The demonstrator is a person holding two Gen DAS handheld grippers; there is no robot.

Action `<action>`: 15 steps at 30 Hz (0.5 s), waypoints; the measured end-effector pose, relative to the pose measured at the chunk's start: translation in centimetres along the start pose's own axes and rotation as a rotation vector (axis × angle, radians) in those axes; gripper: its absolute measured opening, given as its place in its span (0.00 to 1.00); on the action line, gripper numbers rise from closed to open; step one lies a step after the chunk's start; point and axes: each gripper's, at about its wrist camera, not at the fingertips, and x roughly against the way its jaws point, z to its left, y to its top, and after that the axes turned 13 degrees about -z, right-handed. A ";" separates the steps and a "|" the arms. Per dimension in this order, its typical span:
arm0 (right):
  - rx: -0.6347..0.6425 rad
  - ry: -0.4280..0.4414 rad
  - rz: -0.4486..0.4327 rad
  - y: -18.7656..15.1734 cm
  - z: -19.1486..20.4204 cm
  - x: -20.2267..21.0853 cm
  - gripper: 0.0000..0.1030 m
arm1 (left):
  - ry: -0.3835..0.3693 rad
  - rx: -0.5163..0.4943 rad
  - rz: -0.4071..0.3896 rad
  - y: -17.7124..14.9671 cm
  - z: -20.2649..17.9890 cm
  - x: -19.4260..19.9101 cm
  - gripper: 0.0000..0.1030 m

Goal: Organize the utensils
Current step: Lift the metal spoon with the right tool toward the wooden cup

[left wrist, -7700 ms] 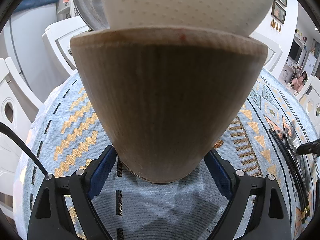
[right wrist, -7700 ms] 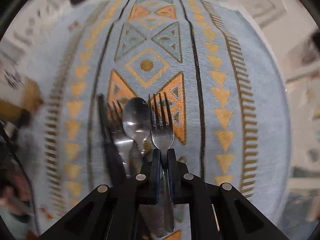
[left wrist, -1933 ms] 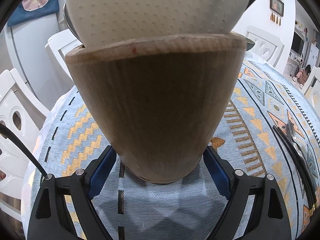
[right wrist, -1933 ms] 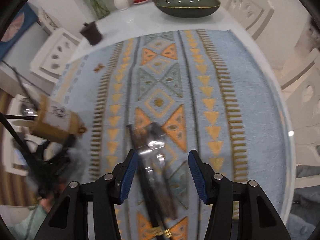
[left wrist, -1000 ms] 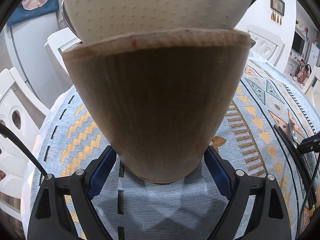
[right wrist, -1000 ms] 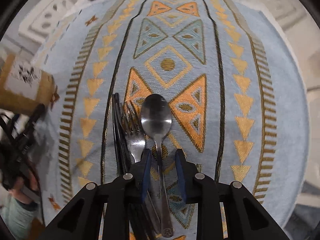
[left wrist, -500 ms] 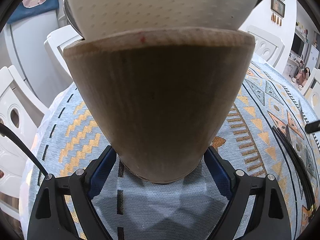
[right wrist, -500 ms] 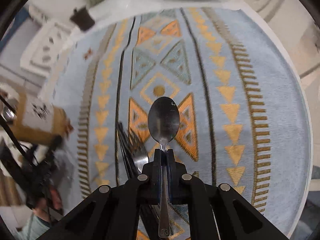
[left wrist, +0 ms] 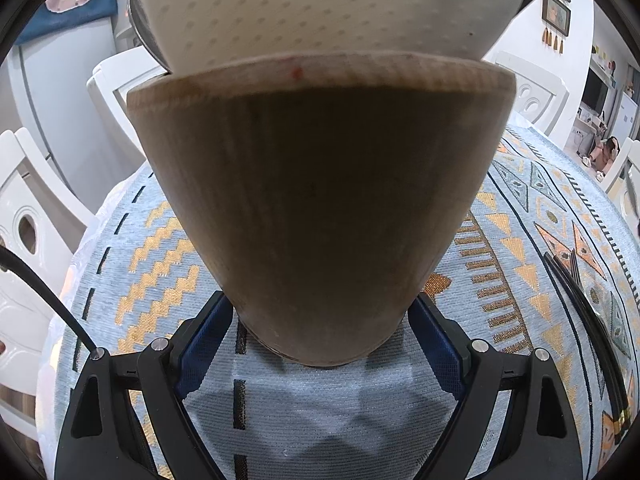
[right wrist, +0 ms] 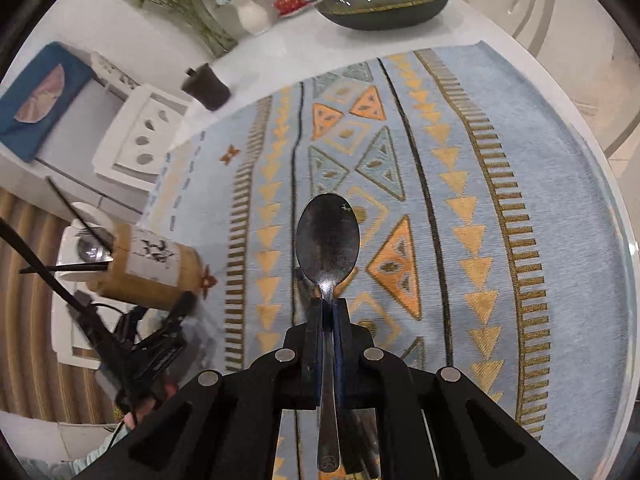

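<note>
A wooden utensil holder with a white label fills the left wrist view; my left gripper is shut on its base, blue pads against both sides. The holder lies tilted in the right wrist view at far left, with chopsticks and a spoon sticking out of it. My right gripper is shut on the neck of a metal spoon, held above the patterned cloth. A fork and black chopsticks lie on the cloth at the right of the left wrist view.
A dark green bowl, a white vase with flowers and a small dark cup stand on the white table beyond the cloth. White chairs surround the table.
My right gripper closed on the spoon's neck and lifted it off the cloth, away from the fork and chopsticks. The left gripper kept still with the holder.
</note>
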 end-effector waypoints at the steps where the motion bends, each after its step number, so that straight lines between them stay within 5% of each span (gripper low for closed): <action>1: 0.003 0.006 -0.007 0.0 0.2 0.4 0.04 | 0.000 0.000 0.000 0.0 0.0 0.0 0.87; 15: 0.049 0.115 -0.133 2.6 4.2 4.6 0.04 | 0.000 0.000 0.000 0.0 0.0 0.0 0.87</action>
